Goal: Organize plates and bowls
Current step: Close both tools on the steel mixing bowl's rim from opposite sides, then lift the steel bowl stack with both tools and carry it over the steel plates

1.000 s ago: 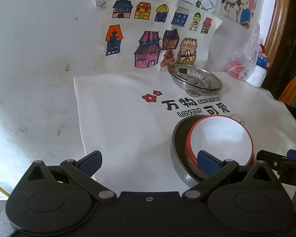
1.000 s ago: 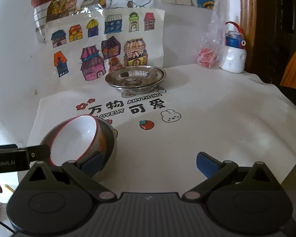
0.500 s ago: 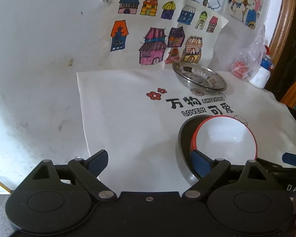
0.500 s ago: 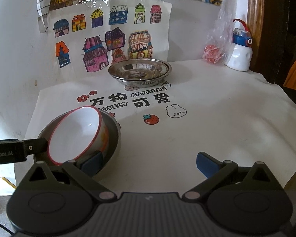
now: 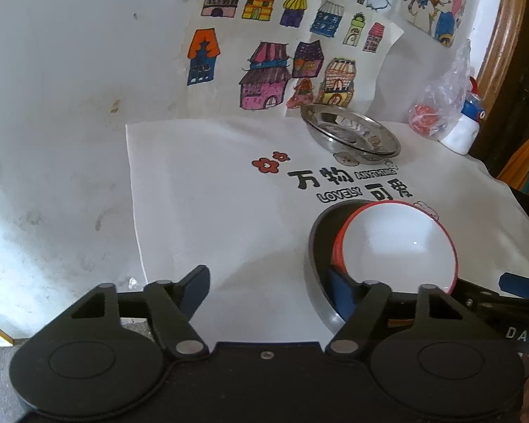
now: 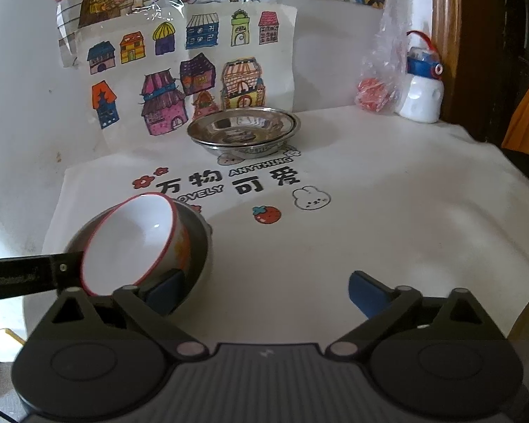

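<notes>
The white bowl with a red rim [image 5: 398,243] sits tilted inside a dark steel dish [image 5: 317,246] at the lower right of the left wrist view; in the right wrist view the same bowl [image 6: 130,243] lies at lower left, leaning toward the lower left edge of the frame. Further back, near the frame's centre, stacked steel plates [image 6: 243,130] rest on the white printed cloth [image 6: 388,211] below the house drawings [image 6: 190,70].

The left gripper [image 5: 268,289] angles downward, its jaws apart and just now closing; its right-hand finger [image 5: 338,292] reaches into the dish beside the bowl, while the other stands over bare cloth. The pads press on nothing.

The right gripper [image 6: 264,289] also tilts downward, jaws wide though just narrowing, left finger [image 6: 165,289] at the dish's rim, nothing clamped.
</notes>
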Motion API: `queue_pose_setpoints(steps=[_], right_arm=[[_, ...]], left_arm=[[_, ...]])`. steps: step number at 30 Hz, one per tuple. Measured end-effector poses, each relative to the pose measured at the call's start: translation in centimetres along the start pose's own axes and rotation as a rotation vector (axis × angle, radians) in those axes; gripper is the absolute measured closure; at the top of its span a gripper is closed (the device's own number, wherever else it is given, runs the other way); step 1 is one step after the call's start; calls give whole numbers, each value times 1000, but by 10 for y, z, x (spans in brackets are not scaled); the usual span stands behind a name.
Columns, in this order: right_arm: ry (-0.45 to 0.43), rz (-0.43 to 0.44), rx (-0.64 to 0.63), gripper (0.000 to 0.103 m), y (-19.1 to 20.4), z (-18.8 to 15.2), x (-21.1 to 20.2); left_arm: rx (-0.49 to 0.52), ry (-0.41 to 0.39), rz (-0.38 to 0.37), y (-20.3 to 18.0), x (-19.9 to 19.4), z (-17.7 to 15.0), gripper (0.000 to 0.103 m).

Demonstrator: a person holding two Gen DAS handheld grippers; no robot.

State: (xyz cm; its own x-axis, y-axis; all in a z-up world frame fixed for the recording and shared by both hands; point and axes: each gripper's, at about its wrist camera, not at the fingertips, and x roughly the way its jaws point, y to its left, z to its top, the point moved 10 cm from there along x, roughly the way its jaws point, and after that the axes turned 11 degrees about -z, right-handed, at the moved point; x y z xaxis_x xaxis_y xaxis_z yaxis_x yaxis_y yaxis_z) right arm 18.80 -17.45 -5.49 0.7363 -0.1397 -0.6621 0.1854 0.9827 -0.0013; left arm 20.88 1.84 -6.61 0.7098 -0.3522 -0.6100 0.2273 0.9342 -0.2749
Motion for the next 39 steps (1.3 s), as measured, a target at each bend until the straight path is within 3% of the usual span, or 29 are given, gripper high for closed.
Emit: queue_pose_setpoints(steps=[7, 13, 17, 20, 22, 24, 27, 31, 39], right_arm=[[168, 122, -28, 29, 8, 10, 11], [356, 224, -60, 49, 16, 21, 26], [446, 225, -93, 54, 20, 23, 30], [512, 222, -110, 63, 24, 23, 33], [552, 232, -106, 81, 29, 22, 34], [578, 239, -108, 88, 35, 22, 34], [601, 230, -94, 89, 38, 20, 36], [655, 256, -19, 91, 36, 14, 42], [656, 247, -31, 93, 37, 12, 40]], left_arm=[[48, 31, -37, -17, 5, 6, 73], [18, 155, -120, -13, 16, 14, 78], [-9, 258, -157, -10, 24, 15, 78], [-19, 336, -171, -11, 30, 17, 80], [-35, 378, -177, -11, 33, 18, 82], [-59, 417, -186, -10, 36, 18, 86], [-74, 451, -192, -12, 39, 18, 92], [-72, 457, -176, -13, 41, 17, 92], [-59, 459, -147, -15, 42, 20, 93]])
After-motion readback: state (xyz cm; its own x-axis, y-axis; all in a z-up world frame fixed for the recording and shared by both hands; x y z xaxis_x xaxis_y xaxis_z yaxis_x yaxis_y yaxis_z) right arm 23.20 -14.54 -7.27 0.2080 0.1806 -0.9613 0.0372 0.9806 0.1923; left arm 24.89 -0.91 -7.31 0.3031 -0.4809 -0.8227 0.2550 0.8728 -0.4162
